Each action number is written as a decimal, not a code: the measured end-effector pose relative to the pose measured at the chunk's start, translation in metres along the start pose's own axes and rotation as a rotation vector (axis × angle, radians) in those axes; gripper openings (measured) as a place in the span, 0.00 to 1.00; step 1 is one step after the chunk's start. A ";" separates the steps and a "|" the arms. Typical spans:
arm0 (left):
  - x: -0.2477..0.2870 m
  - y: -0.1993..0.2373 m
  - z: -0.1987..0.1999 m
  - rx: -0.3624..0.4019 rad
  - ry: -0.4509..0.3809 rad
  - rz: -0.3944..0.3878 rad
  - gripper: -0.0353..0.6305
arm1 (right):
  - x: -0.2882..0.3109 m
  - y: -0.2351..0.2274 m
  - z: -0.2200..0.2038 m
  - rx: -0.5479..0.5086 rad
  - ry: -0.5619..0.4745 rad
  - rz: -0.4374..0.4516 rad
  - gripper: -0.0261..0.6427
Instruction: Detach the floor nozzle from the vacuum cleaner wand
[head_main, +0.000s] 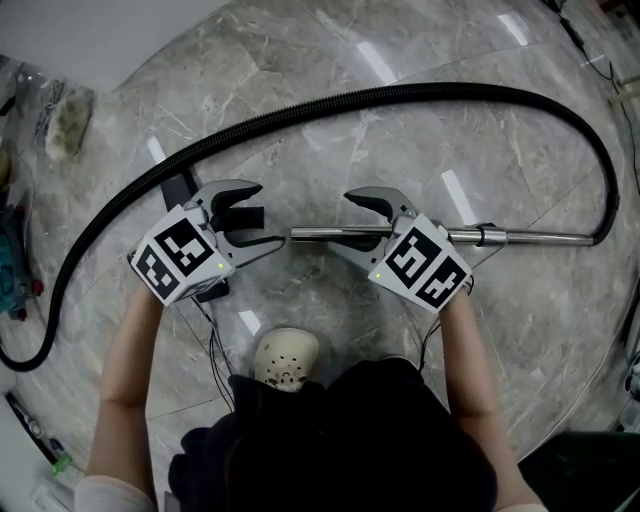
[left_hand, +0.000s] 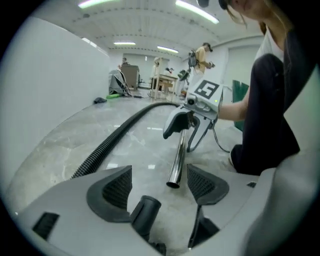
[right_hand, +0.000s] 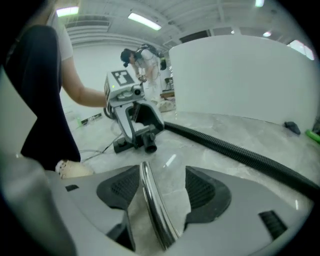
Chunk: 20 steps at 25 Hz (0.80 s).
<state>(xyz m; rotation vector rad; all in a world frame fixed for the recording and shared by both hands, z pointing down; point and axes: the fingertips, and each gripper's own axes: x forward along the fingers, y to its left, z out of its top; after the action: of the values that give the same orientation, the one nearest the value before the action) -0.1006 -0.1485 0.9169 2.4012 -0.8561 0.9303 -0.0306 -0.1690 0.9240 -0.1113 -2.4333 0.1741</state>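
Marble floor (head_main: 300, 100) beneath wide-open jaws: left gripper (head_main: 267, 216) loosely around nozzle neck (head_main: 248, 216), right gripper (head_main: 345, 222) around wand (head_main: 520, 237)

- Floor (head_main: 330, 100): polished grey marble slabs with pale veining; ceiling lights reflect in it as bright streaks.
- Black corrugated hose (head_main: 400, 95): lies on the floor in a wide arc from the lower left, across the top, down to the right.
- Chrome wand (head_main: 530, 237): runs level across the middle and joins the hose at its right end; contact with the floor cannot be confirmed.
- Floor nozzle (head_main: 180, 190): black, on the floor left of the wand's open end, apart from it.
- Cream clog (head_main: 287, 360): stands on the floor near the bottom centre.
- Thin cables (head_main: 212, 340): trail over the floor beside the clog.
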 end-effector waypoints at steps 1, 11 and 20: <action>-0.002 -0.001 0.008 -0.036 -0.047 0.006 0.58 | -0.008 -0.003 0.007 0.053 -0.064 -0.018 0.46; -0.007 0.001 0.060 -0.254 -0.421 0.166 0.26 | -0.092 -0.045 0.027 0.403 -0.567 -0.231 0.19; -0.007 0.025 0.081 -0.297 -0.557 0.265 0.07 | -0.119 -0.076 0.018 0.442 -0.637 -0.397 0.06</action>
<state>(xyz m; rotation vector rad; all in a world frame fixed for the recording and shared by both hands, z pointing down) -0.0851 -0.2097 0.8607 2.3370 -1.4255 0.1736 0.0457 -0.2605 0.8467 0.7193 -2.8982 0.6373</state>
